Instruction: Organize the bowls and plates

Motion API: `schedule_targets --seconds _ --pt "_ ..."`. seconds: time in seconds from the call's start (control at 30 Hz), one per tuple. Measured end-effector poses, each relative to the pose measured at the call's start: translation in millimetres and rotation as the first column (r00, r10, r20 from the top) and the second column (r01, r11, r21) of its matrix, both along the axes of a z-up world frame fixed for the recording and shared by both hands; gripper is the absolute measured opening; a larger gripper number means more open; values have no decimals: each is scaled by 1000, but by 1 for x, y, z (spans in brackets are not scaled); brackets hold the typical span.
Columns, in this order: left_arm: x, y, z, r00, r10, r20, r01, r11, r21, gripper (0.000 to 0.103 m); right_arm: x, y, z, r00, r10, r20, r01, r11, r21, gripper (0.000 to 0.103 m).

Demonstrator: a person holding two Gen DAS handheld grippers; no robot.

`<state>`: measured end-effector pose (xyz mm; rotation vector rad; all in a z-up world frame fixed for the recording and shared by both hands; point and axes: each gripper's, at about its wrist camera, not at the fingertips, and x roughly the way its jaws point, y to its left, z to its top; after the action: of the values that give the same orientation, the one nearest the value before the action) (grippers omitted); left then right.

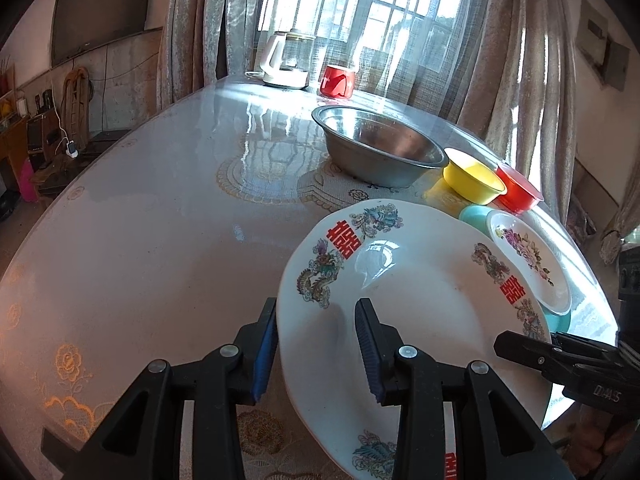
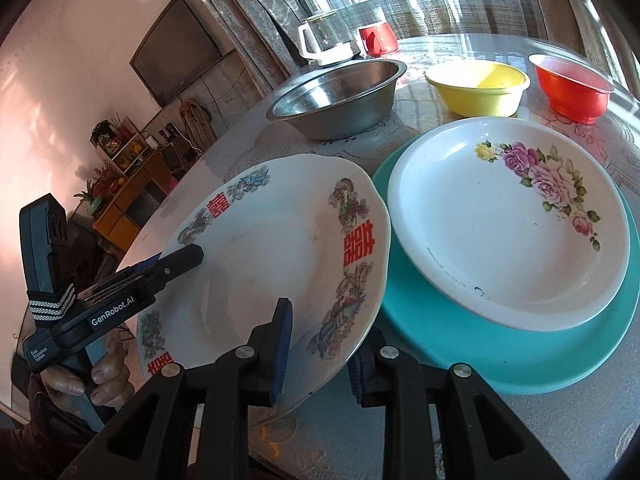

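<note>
- Plates in the left wrist view number three. A white porcelain plate with dragons and red characters (image 1: 420, 300) is tilted nearest the camera. A white flowered plate (image 1: 528, 264) sits behind its right rim. A round teal plate (image 1: 474, 216) lies beneath that one, mostly hidden.
- Bowls number three, further back on the glass-topped bench (image 1: 160, 220): a wide steel bowl (image 1: 380, 148), a yellow plastic bowl (image 1: 472, 176) and a red plastic bowl (image 1: 520, 190), partly covered by the yellow one.
- One white kettle (image 1: 280, 64) and one red mug (image 1: 338, 82) stand by the window.
- Three red double-happiness characters show on the dragon plate, the lowest cut off.
- The left claw (image 1: 316, 308) straddles that plate's near rim.
- The right claw (image 1: 504, 344) meets the opposite rim, and its lettering is too blurred to read.
- In the right wrist view the same three plates and three bowls appear, and the teal plate (image 2: 500, 352) is plainly under the flowered plate (image 2: 500, 232).
- The left claw (image 2: 188, 258) is clamped on the dragon plate's (image 2: 260, 272) far rim, holding it off the bench (image 2: 560, 432).
- Its body reads "GenRobot.AI", and the smaller label is barely legible.
- A hand (image 2: 100, 380) grips its handle.
- The right claw (image 2: 320, 332) has the plate's near rim between its fingers. One finger is hidden behind the rim, so whether the pads press cannot be told.
</note>
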<state>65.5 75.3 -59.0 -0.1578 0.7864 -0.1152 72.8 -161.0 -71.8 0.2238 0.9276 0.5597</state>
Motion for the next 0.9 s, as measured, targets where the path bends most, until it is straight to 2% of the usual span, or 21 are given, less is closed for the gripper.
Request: schedule_targets --seconds 0.07,0.17,0.3,0.47,0.6,0.7,0.8,0.9 --pt "-2 -3 1 1000 4 7 -4 1000 22 38 0 1 0 1000 1 -1 -1 1000 -1 29" --pt "-6 1 2 1000 0 10 0 1000 -8 38 -2 3 3 1000 -4 8 4 1000 -23 29" --pt "-2 1 -1 1000 4 2 -5 1000 24 38 0 3 2 1000 1 16 0 1000 -21 29" --pt "6 8 -9 1000 1 -27 -2 999 -47 41 0 1 1 1000 0 13 0 1000 -3 30" --pt "5 1 -4 1000 -18 -19 18 999 -33 36 0 1 2 1000 2 6 -2 1000 1 32" --pt "1 -1 -1 1000 -10 -12 10 1000 -17 39 -1 4 4 1000 -2 5 3 1000 -22 33" --pt "-1 6 1 1000 6 -24 -7 999 -48 39 -4 7 9 999 14 33 -13 999 -38 33" --pt "-6 8 7 1000 16 -2 -16 999 -41 39 -9 14 16 996 44 82 -38 997 -72 33"
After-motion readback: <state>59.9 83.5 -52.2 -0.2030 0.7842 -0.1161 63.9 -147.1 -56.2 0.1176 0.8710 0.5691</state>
